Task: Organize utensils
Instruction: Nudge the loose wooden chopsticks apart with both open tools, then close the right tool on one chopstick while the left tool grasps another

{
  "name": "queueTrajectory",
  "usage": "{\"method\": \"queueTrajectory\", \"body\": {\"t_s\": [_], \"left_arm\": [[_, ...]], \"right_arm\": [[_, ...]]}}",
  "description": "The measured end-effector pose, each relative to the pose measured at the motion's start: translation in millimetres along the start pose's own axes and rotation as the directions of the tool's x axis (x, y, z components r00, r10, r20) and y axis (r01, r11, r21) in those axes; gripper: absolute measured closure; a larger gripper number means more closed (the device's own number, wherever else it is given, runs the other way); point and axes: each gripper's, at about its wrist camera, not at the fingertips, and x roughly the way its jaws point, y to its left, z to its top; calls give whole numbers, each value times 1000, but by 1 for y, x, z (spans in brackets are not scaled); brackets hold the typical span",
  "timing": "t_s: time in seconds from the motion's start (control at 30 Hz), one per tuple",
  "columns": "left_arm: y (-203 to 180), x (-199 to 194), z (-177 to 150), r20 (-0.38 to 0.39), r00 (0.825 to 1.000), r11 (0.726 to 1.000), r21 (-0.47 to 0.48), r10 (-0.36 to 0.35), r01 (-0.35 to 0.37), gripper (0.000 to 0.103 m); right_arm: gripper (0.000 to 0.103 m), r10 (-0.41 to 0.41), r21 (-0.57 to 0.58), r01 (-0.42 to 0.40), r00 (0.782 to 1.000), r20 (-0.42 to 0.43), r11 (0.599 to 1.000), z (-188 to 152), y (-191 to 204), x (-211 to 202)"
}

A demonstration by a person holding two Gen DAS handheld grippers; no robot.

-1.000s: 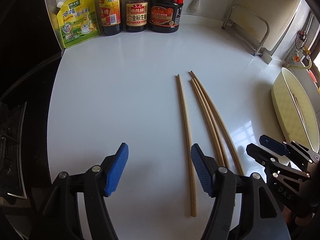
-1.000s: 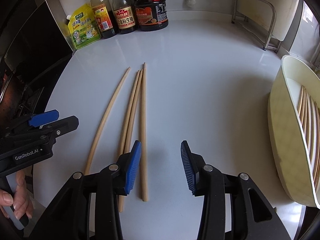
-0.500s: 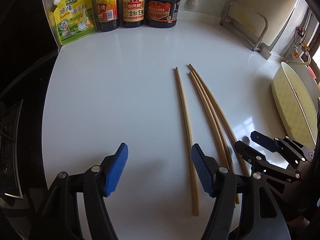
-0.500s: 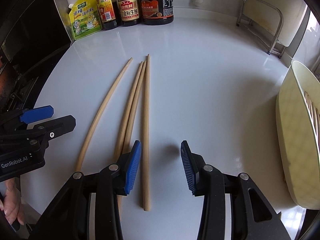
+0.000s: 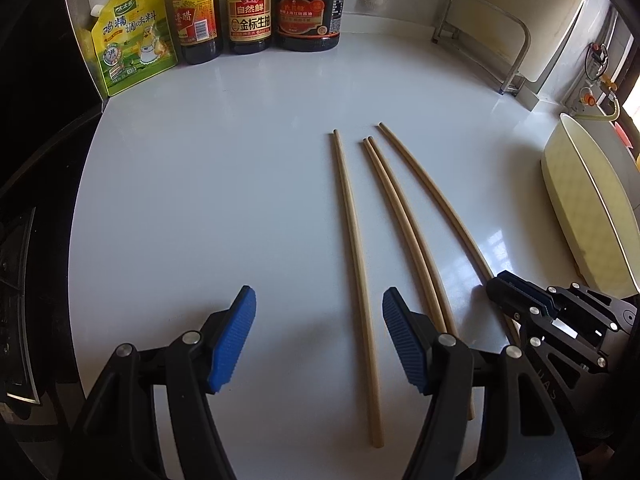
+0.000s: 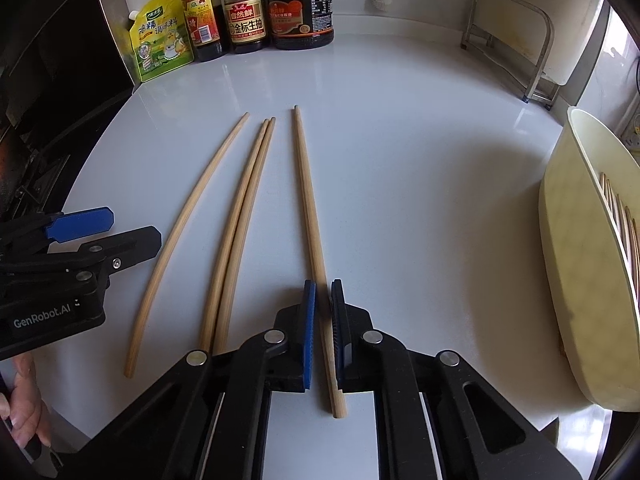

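Several long wooden chopsticks lie on the white counter. My right gripper [image 6: 322, 332] is shut on the rightmost chopstick [image 6: 307, 200], near its thick end; that chopstick also shows in the left wrist view [image 5: 430, 184], with the right gripper [image 5: 505, 291] closed around it. A touching pair [image 6: 244, 208] and a single chopstick [image 6: 188, 216] lie to its left. My left gripper [image 5: 316, 340] is open and empty, with the single chopstick [image 5: 354, 248] lying between its fingers. A cream tray [image 6: 568, 264] at the right holds several chopsticks.
A seasoning pouch [image 5: 128, 36] and three sauce bottles [image 5: 248, 8] stand along the back wall. A metal rack [image 6: 516, 40] stands at the back right. A dark stove [image 5: 20, 280] borders the counter on the left.
My right gripper moved right over the rightmost chopstick and closed on it. That chopstick now lies apart from the pair. My left gripper moved forward slightly and stayed open.
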Motion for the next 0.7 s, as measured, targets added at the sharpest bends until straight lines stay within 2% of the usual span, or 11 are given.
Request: {"method": "queueTrajectory", "body": {"t_s": [0.3,0.4,0.7], "left_arm": [[-8,9,6,5,1000,1000,19,16,-17,38],[-8,12,7,5,1000,999,22,25,-25,38],[-5,21,9,-8,999,999,19,49,-49,38]], "right_arm": [[95,-11,36,11,1000,-13,999,-8,-16,-6],[75,20,63,-20,1000,-9,998,-6,-21,-7],[73,-44,17,44,999,1,999,6,-18,3]]}}
